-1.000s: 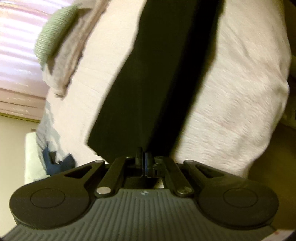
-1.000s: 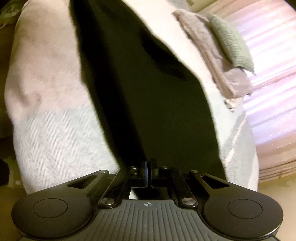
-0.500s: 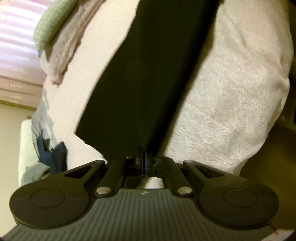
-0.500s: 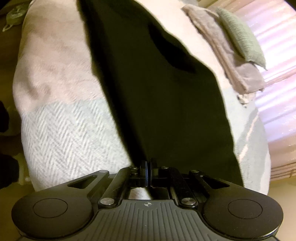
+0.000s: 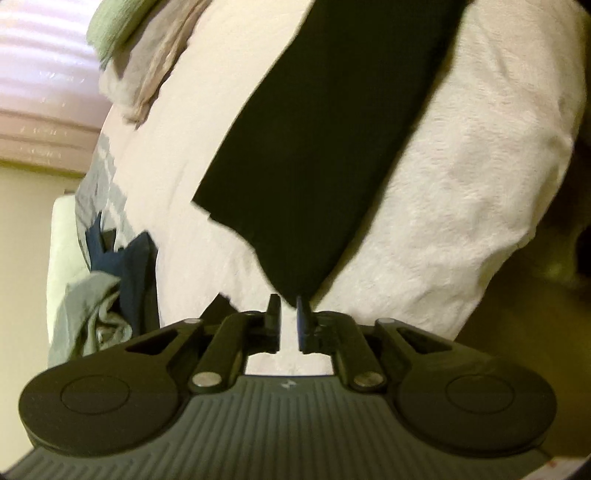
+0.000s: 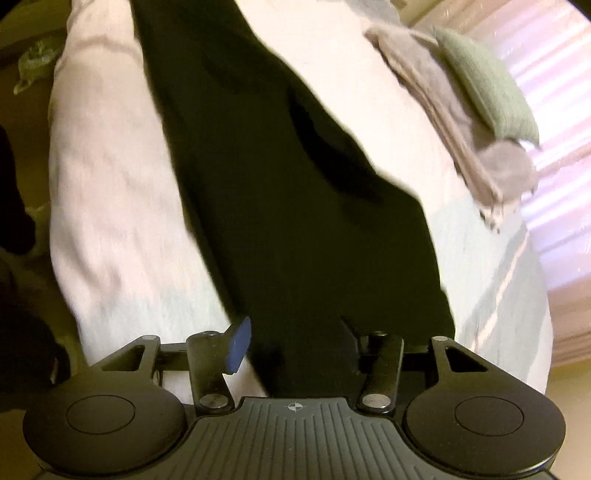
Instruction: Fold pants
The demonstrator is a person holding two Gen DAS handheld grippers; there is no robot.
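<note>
The black pants (image 5: 325, 122) lie stretched lengthwise along the middle of the bed (image 5: 461, 177), well clear of the green pillow (image 6: 484, 81) at its head. The left gripper (image 5: 289, 321) has its fingers slightly parted right at the near corner of the cloth, clamping nothing, and the right gripper (image 6: 291, 341) has its fingers spread wide with the near edge of the pants between them. The fabric looks soft, light and limp, so it will likely sag and crease unless pinched at the corners of one end.

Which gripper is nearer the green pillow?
Hard to call. In the left view, the pillow lies far up-left of the left gripper; in the right view, far up-right of the right gripper. Both sit at the pants' near end, across the bed from it.
</note>
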